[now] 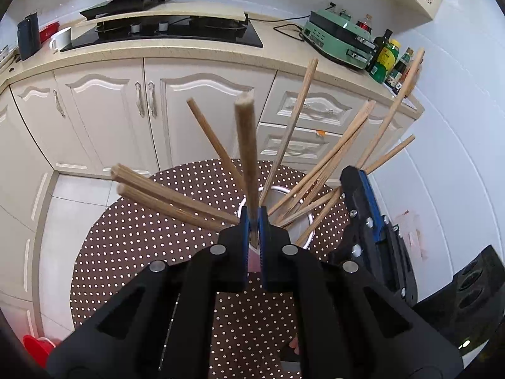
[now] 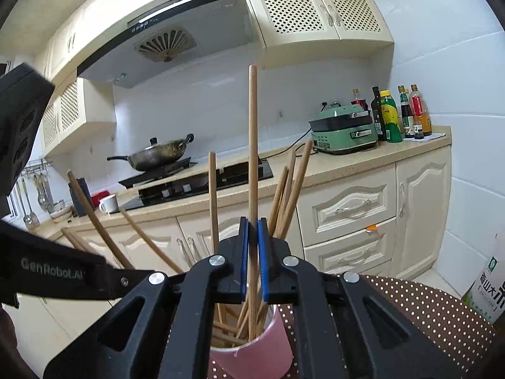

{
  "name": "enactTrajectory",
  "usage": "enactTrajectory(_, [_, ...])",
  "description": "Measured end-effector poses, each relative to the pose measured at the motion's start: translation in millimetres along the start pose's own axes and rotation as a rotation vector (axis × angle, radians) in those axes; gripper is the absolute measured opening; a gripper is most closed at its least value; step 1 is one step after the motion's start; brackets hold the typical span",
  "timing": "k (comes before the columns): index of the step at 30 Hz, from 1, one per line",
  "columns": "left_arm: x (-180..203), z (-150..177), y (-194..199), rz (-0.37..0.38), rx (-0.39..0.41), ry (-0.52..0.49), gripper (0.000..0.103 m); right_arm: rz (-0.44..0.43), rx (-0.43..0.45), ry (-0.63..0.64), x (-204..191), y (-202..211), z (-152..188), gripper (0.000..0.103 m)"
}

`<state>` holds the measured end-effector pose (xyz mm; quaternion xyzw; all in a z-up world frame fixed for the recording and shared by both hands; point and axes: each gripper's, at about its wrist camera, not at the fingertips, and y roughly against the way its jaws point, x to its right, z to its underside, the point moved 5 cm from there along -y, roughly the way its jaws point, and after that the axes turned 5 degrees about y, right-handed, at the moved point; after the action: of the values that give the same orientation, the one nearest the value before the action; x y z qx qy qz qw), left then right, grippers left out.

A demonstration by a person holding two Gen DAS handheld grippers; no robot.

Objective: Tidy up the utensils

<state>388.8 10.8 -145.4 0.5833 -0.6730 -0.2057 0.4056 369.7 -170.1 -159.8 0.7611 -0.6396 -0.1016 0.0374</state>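
A cream-cabinet kitchen with a black gas hob (image 2: pixel 202 183), a wok (image 2: pixel 157 154) and a green countertop cooker (image 2: pixel 344 132) forms the backdrop; in front stands a round table under a brown polka-dot cloth (image 1: pixel 142 221). On the cloth sits a pink cup (image 2: pixel 252 357), already bristling with wooden chopsticks that fan outward. The left gripper (image 1: pixel 254 221) is clenched on a single chopstick (image 1: pixel 246 145), its long axis running up toward the camera and its lower end pointing down at the cup mouth, just beneath the pads. The right gripper (image 2: pixel 252 230) is likewise clamped on one chopstick (image 2: pixel 252 132), held nearly upright, its lower end apparently already inside the cup's rim among the others. The cup lies directly below both claws, so the coming move looks like a straight descent and release; the right stick appears the nearer to seating. Splayed neighbours could snag either stick.
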Motion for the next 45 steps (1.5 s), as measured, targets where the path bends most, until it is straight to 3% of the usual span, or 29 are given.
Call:
enactTrajectory(9, [1.9,2.8,-0.6,-0.023,0.046,-0.052,0.007,0.005,-0.088,0.043,-6.4,-1.2,25.3,0.007])
enactTrajectory(17, [0.1,11.9,-3.2,-0.062,0.027,-0.094,0.012,-0.024,-0.181,0.026,-4.5,1.8,33.7,0.007])
enactTrajectory(20, [-1.4,20.8,-2.7,-0.077,0.012,-0.095,0.022,-0.019,-0.211,0.018,-0.3,7.3,32.9,0.029])
enactTrajectory(22, [-2.4,27.5,-0.3,-0.085,0.01,-0.094,0.044,-0.013,-0.223,0.013,3.0,12.3,32.5,0.042])
enactTrajectory(23, [-3.3,30.2,2.5,-0.093,0.018,-0.093,0.049,-0.01,-0.233,0.017,4.5,16.0,31.1,0.043])
enactTrajectory(25, [-5.2,34.7,8.0,-0.101,0.029,-0.089,0.051,-0.008,-0.253,0.025,7.2,21.0,29.8,0.05])
enactTrajectory(33, [-7.1,51.3,28.6,-0.106,0.037,-0.067,0.052,-0.011,-0.33,0.074,18.5,49.3,27.4,0.062])
enactTrajectory(45, [6.4,79.4,62.5,-0.118,0.047,-0.084,0.058,-0.023,-0.392,0.058,28.3,102.8,10.6,0.063])
